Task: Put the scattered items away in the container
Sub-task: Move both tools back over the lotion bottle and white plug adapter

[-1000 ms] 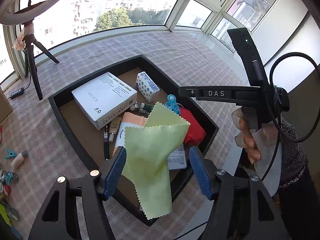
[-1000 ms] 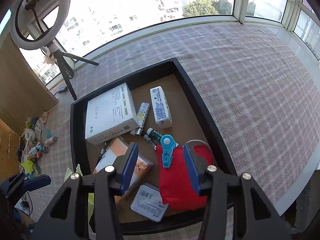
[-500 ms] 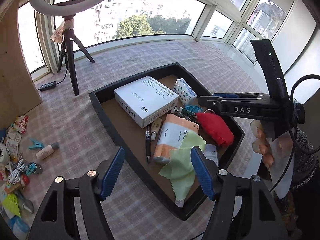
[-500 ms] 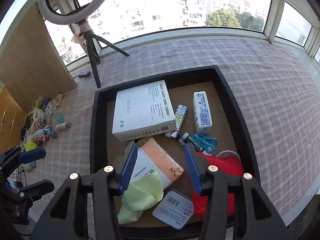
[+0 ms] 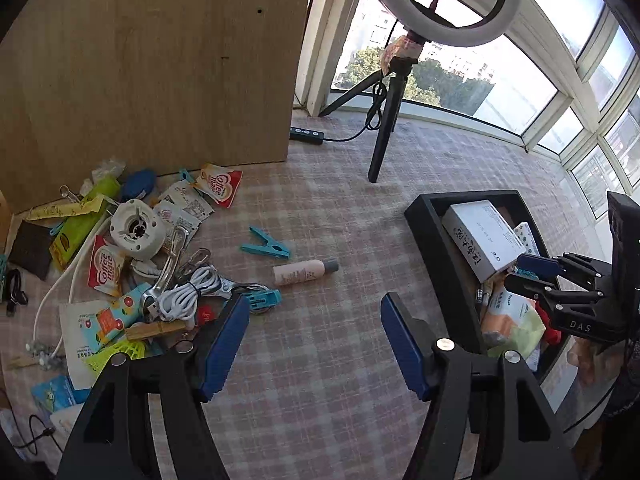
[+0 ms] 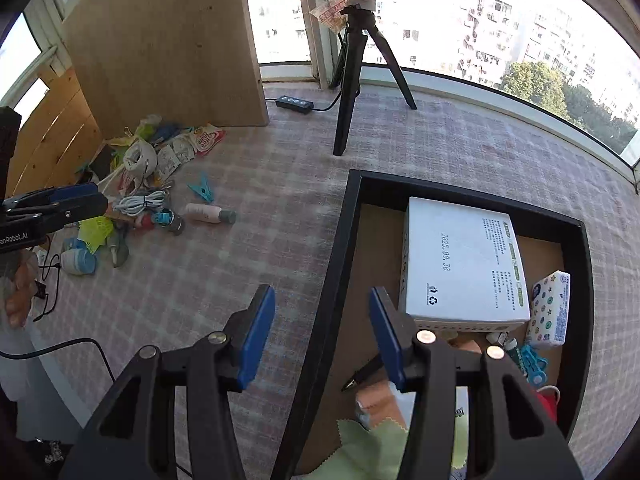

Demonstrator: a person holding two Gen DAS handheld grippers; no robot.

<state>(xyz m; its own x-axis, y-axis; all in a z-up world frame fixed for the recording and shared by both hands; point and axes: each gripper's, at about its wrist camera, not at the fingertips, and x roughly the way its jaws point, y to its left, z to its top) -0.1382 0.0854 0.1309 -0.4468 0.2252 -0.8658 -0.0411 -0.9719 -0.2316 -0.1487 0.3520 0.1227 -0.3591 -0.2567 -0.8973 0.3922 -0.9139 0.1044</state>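
The black tray [image 5: 438, 248] [image 6: 338, 264] holds a white box [image 6: 460, 260], a tissue pack [image 6: 550, 310], a green cloth [image 6: 360, 446] and other items. Scattered items lie on the checked cloth at the left: a pink bottle [image 5: 304, 271] [image 6: 208, 213], a teal clothes peg [image 5: 266, 245] [image 6: 202, 192], a white cable [image 5: 188, 294], a white round part [image 5: 136, 229] and sachets. My left gripper [image 5: 314, 350] is open and empty, above the cloth near the pile. My right gripper [image 6: 322, 336] is open and empty over the tray's left rim.
A ring light on a black tripod [image 5: 386, 120] [image 6: 352, 76] stands at the back with a power strip [image 5: 306, 135]. A wooden panel [image 5: 160, 60] stands behind the pile. Windows line the far side. The table's edge lies at the right of the tray.
The green cloth was let go and lies in the tray. My left gripper has swung left from the tray toward the pile. My right gripper has shifted left to the tray's left rim.
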